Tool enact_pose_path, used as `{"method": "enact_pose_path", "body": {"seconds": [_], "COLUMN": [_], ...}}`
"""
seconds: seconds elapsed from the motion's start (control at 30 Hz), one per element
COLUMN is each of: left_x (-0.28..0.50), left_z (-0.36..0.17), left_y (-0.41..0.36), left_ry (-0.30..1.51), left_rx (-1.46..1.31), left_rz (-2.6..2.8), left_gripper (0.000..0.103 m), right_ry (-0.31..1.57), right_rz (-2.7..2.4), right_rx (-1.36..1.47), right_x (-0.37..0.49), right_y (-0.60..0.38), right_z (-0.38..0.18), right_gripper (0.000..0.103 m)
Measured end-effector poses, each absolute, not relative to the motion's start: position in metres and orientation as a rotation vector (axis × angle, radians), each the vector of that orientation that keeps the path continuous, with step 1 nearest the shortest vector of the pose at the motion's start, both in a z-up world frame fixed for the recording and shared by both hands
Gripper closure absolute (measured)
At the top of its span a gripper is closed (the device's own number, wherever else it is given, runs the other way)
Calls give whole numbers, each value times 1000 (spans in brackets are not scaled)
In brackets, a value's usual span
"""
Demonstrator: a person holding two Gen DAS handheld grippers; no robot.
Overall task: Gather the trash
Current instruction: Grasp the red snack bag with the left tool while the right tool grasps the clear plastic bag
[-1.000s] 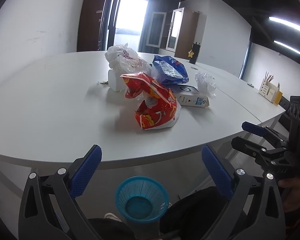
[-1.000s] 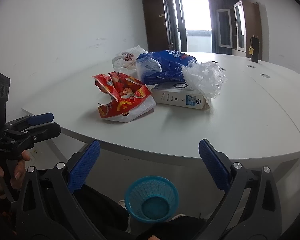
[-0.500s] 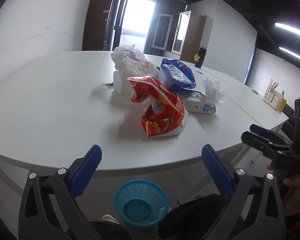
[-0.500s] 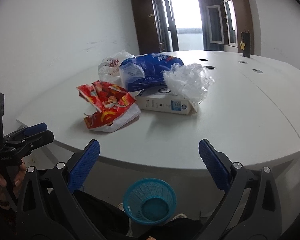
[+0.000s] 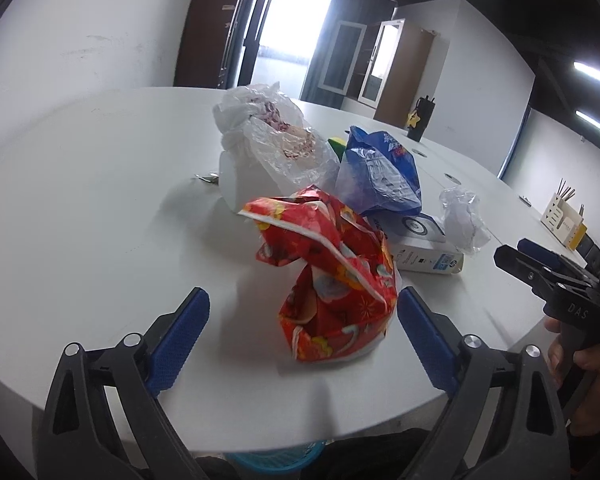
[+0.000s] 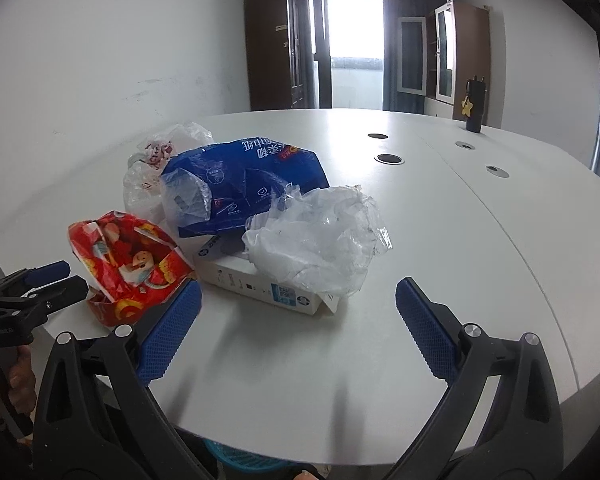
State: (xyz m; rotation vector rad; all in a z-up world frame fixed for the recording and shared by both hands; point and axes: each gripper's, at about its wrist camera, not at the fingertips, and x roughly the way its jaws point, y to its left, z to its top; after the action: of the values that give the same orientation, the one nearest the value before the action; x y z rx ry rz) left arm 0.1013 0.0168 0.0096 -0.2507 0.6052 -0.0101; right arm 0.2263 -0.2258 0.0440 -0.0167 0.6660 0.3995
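Observation:
A pile of trash lies on the white table. A crumpled red wrapper sits nearest my open left gripper, just ahead of its fingertips. Behind it are a blue packet, a white box, crumpled clear plastic and a white plastic bag. My right gripper is open and empty, in front of the clear plastic and the white box. The red wrapper lies to its left. A blue basket shows below the table edge.
A dark bottle with a yellow star stands at the table's far side. Round cable holes dot the table. A desk organiser stands at the far right. Cabinets and a bright doorway are behind.
Both grippers have moved up and forward over the table edge, closer to the trash pile. The blue basket has dropped almost out of view. Both stay open.

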Motion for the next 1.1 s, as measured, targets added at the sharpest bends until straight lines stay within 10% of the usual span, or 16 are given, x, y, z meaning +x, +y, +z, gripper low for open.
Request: {"method": "enact_pose_path", "body": {"seconds": [0.23, 0.43, 1.1], "left_x": [129, 128, 1], "left_z": [4, 0, 8], "left_y": [9, 11, 24], "left_ry": [640, 658, 599], "left_rx": [-253, -243, -285], "left_rz": [26, 16, -63], "left_gripper": [21, 84, 91], "right_ry": [706, 746, 654], "right_rz": [402, 387, 419], "right_rx": [-56, -55, 37], "right_x": [257, 264, 143], "right_y": [-208, -206, -251], "right_z": [40, 36, 51], "right_gripper": [27, 68, 78]}}
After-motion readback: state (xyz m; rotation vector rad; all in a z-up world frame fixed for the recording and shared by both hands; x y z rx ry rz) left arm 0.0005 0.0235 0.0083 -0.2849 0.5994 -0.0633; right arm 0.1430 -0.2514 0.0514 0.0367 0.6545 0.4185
